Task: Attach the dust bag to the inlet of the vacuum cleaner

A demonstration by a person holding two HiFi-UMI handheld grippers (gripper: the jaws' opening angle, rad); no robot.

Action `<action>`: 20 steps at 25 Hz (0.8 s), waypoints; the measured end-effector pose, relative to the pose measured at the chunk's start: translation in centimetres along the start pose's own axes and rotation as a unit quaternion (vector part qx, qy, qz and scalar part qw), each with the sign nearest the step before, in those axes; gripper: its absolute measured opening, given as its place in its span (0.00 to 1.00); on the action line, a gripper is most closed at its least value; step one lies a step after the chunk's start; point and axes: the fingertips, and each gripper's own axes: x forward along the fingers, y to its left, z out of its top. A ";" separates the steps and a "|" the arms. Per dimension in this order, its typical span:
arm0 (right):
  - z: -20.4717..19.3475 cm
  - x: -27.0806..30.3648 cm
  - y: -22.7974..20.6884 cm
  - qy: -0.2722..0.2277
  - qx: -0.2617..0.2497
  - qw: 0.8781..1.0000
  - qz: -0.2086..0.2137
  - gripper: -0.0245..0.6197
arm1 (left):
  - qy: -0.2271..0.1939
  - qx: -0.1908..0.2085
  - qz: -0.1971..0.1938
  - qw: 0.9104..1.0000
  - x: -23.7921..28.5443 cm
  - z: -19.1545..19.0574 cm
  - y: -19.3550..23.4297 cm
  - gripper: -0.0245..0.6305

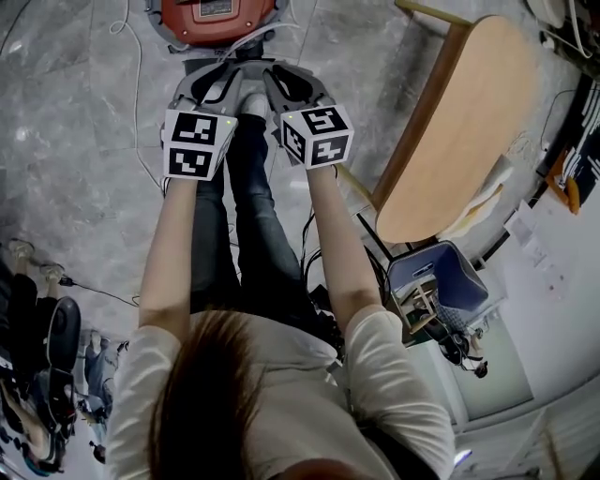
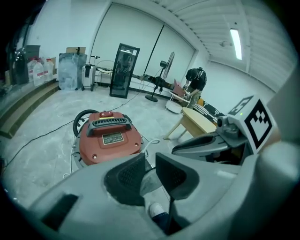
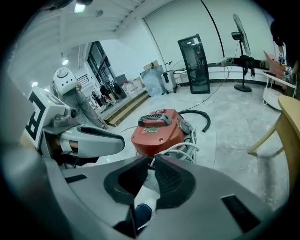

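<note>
A red canister vacuum cleaner (image 1: pixel 216 14) stands on the grey floor just beyond both grippers, with its black handle on top (image 2: pixel 111 123) and a black hose (image 3: pixel 199 115) curling behind it. No dust bag shows in any view. My left gripper (image 2: pixel 150 161) hangs in the air in front of the vacuum (image 2: pixel 108 138), its jaws a narrow gap apart with nothing between them. My right gripper (image 3: pixel 151 161) is level with it, close on its right, jaws almost together and empty, aimed at the vacuum (image 3: pixel 158 131). In the head view the left gripper (image 1: pixel 208 82) and right gripper (image 1: pixel 292 82) sit side by side.
A white cord (image 3: pixel 180 150) loops at the vacuum's near side. A wooden table (image 1: pixel 459 122) stands to the right, with a blue bin (image 1: pixel 436 272) beside it. My white shoe (image 2: pixel 157 209) is below the jaws. A person (image 2: pixel 194 82) and a black cabinet (image 2: pixel 123 70) are far back.
</note>
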 end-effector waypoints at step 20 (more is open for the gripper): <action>18.0 -13.2 3.9 -0.113 -0.034 0.993 -0.009 0.04 | -0.119 0.005 0.037 0.992 -11.9 16.0 -1.7 0.06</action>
